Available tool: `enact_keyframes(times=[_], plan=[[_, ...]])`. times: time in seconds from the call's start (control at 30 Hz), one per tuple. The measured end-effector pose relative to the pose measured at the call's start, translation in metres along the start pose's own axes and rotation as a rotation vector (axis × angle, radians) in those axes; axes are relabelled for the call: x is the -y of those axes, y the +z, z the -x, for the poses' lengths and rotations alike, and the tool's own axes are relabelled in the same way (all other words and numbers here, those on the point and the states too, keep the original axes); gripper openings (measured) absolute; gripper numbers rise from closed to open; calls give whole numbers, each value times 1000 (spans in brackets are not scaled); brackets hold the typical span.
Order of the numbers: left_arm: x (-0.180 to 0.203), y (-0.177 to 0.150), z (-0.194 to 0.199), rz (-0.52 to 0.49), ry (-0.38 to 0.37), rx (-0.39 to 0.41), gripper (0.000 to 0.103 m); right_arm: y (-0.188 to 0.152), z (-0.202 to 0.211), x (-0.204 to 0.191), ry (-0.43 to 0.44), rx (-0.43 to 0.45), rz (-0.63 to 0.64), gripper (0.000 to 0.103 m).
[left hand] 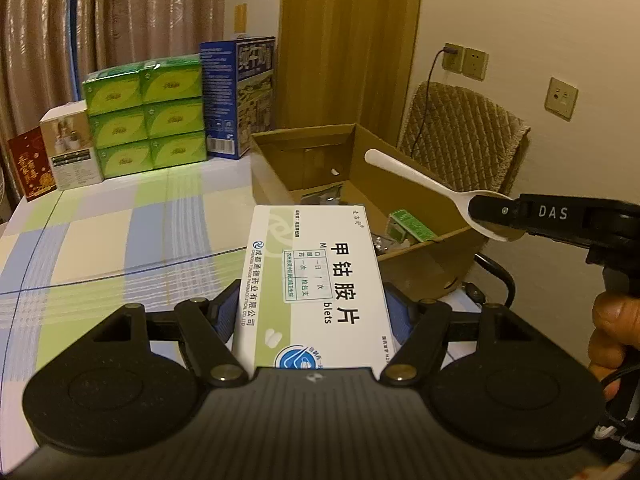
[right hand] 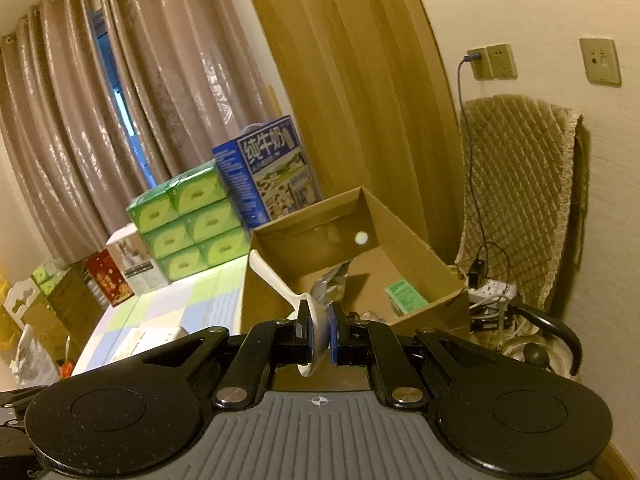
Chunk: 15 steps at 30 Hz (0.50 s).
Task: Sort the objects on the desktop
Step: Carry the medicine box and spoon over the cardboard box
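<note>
Medicine box [left hand: 316, 288] sits clamped between my left gripper's [left hand: 316, 316] fingers [left hand: 224, 312], its long axis running straight ahead along them. The far short end points toward the open cardboard box [left hand: 404, 184] and is raised above the checked desk [left hand: 120, 232]. Its printed white-and-green face is turned up to my camera.

My right gripper [right hand: 318, 334] has its fingers [right hand: 303, 332] closed on the bowl of a white plastic spoon [right hand: 280, 284]. From the left wrist view the spoon's handle slants up and to the left, out over the cardboard box's near right corner; from the right wrist view it rises up-left toward the box's front left wall. A hand [left hand: 612, 332] grips the right tool's handle at the edge of the left view.

Inside the cardboard box I can see a small green packet [right hand: 406, 298] lying on the floor of it near the right wall, plus some crumpled foil-like pieces I can't identify.

Along the desk's far edge stand a stack of green tissue packs [left hand: 146, 114], a blue milk carton [left hand: 240, 96], a white product box [left hand: 72, 148] and a red box [left hand: 30, 166]. A quilted chair back [left hand: 460, 136] is behind the cardboard box.
</note>
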<state>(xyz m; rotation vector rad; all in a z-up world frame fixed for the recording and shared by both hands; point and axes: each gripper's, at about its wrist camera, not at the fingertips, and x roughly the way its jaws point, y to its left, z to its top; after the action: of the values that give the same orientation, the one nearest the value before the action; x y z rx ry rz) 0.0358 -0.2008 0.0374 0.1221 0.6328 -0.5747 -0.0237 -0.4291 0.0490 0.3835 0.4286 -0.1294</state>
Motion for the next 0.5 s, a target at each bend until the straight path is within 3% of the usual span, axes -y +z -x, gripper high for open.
enact_keyframes(times=[0.5], plan=[[20, 10, -11, -13, -38, -4, 67, 8, 6, 25, -39, 16, -29, 4]])
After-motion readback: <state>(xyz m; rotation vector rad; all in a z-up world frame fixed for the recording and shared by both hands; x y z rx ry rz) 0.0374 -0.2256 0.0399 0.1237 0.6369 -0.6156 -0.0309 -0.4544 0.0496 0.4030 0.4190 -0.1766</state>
